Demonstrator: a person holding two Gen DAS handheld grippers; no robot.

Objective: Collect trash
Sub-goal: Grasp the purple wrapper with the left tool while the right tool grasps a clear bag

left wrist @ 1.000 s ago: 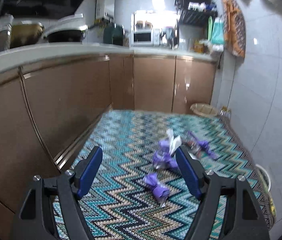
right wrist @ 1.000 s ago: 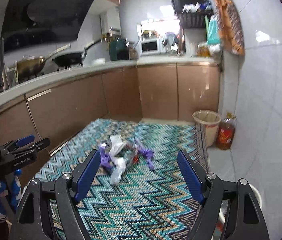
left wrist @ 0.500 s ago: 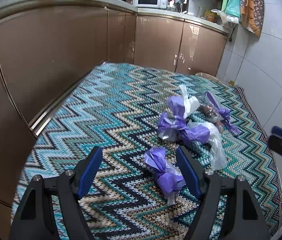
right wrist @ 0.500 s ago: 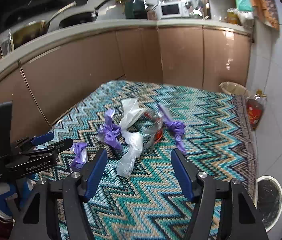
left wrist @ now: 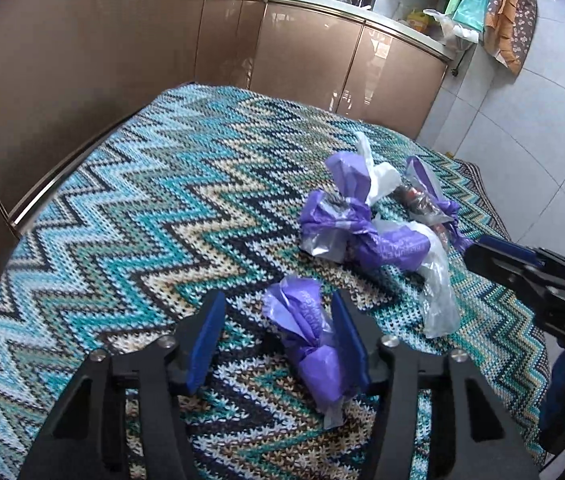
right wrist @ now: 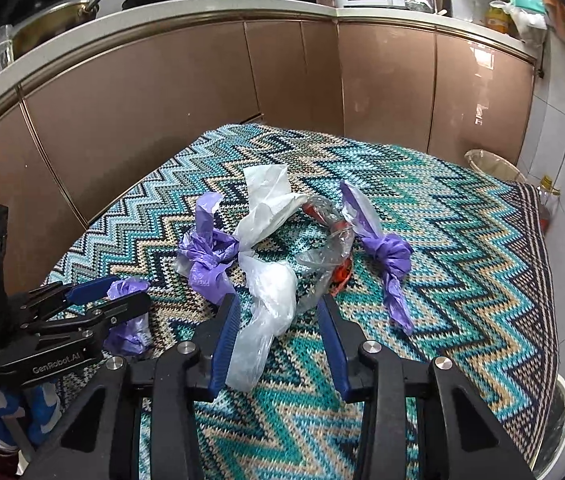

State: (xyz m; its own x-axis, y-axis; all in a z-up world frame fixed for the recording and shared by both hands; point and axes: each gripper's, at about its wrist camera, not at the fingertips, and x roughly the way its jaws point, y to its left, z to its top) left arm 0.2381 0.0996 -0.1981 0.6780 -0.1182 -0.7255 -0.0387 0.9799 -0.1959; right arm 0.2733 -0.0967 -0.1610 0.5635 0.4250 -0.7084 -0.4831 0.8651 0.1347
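Crumpled plastic trash lies on a zigzag-patterned mat (left wrist: 154, 208). My left gripper (left wrist: 278, 336) is open, its fingers either side of a small purple bag (left wrist: 310, 344), which touches the right finger. It also shows in the right wrist view (right wrist: 130, 320). My right gripper (right wrist: 278, 340) is open around a clear white bag (right wrist: 270, 300). Beyond lie a purple and white bundle (left wrist: 358, 236), a clear wrapper with red parts (right wrist: 330, 248) and a knotted purple bag (right wrist: 386, 256).
Brown kitchen cabinets (right wrist: 162, 112) curve along the left and back of the mat. A lined waste bin (right wrist: 490, 164) and an oil bottle (right wrist: 548, 204) stand at the back right by the tiled wall. A round floor drain (right wrist: 558, 420) sits at the right.
Both grippers have come down and forward to the mat. The left one now straddles the small purple bag; the right one now straddles the clear white bag.
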